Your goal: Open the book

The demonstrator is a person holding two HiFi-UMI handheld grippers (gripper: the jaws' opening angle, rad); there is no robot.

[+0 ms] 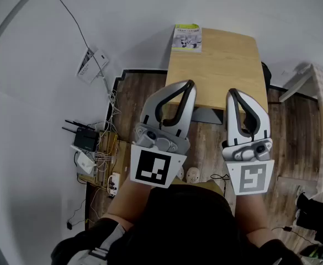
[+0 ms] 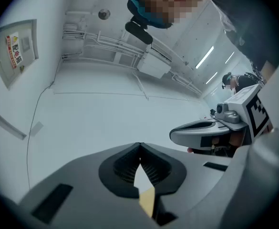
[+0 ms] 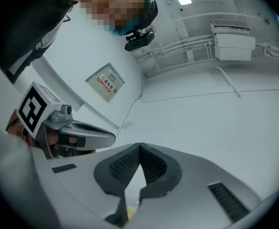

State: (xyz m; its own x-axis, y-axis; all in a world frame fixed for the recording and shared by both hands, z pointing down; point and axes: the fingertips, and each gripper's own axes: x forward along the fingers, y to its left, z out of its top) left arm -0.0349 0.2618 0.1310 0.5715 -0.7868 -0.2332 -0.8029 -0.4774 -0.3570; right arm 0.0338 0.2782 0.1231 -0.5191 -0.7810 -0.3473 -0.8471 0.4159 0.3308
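Observation:
The book (image 1: 187, 38), closed, with a green and white cover, lies at the far left corner of the light wooden table (image 1: 227, 70). Both grippers are held up side by side, well short of the book, over the table's near edge. The left gripper (image 1: 190, 85) has its jaws together with nothing between them. The right gripper (image 1: 231, 93) is likewise shut and empty. In the left gripper view the left gripper (image 2: 139, 145) points at a bare white wall, with the right gripper (image 2: 214, 128) beside it. The right gripper view shows the right gripper (image 3: 139, 145) with tips touching, before the same wall.
A black router (image 1: 86, 138), a tangle of cables and white adapters lie on the wooden floor at the left. A white box (image 1: 92, 65) hangs on the wall. A white cabinet (image 1: 321, 109) stands at the right. The person's shoes (image 1: 193, 174) show below the grippers.

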